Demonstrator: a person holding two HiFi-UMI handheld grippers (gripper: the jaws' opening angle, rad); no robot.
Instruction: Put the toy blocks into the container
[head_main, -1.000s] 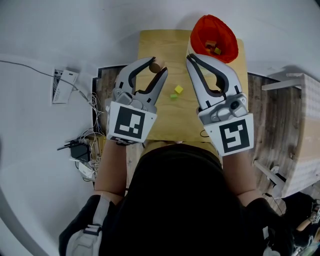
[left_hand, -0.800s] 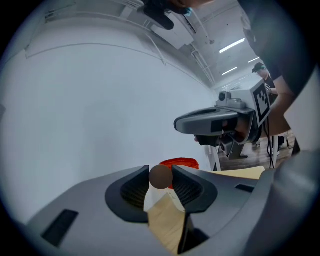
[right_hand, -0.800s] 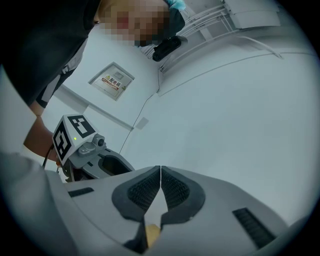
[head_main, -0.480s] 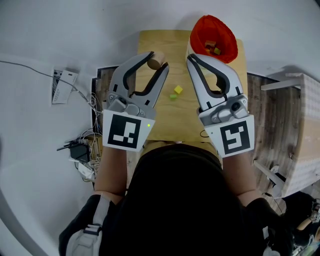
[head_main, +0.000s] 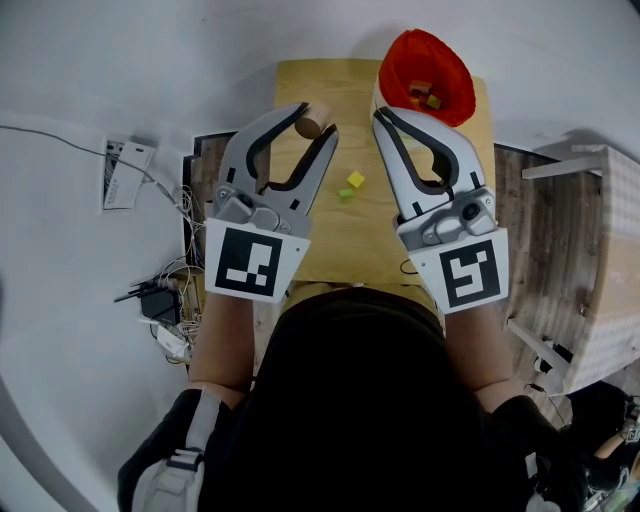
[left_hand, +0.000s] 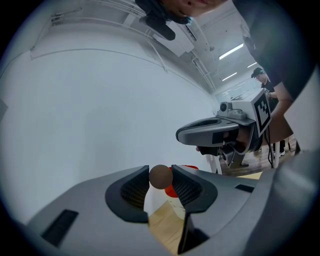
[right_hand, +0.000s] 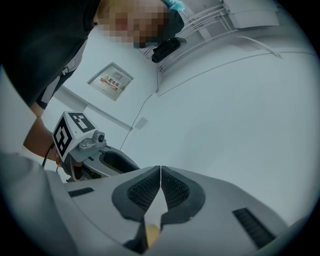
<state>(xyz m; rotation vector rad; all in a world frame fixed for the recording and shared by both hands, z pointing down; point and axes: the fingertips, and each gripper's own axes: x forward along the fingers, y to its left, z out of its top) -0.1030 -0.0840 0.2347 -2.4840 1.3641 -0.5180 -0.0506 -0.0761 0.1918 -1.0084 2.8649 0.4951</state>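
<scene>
Wooden surface (head_main: 300, 85) sits beneath both claws. Left claw (head_main: 318, 126) is half open, pinching a round brown block (left_hand: 160, 176) at its tips. Just right of it, between the claws, lie a green block (head_main: 346, 193) and a yellow block (head_main: 357, 180). Right claw (right_hand: 160, 175) is closed on nothing; the red container (head_main: 400, 55) stands just past its tips, with blocks inside.

The small blocks (head_main: 424, 95) inside the red container (head_main: 400, 60) are too tiny to tell apart. The person's body (head_main: 360, 400) hides the near edge of the counter (head_main: 350, 230).
</scene>
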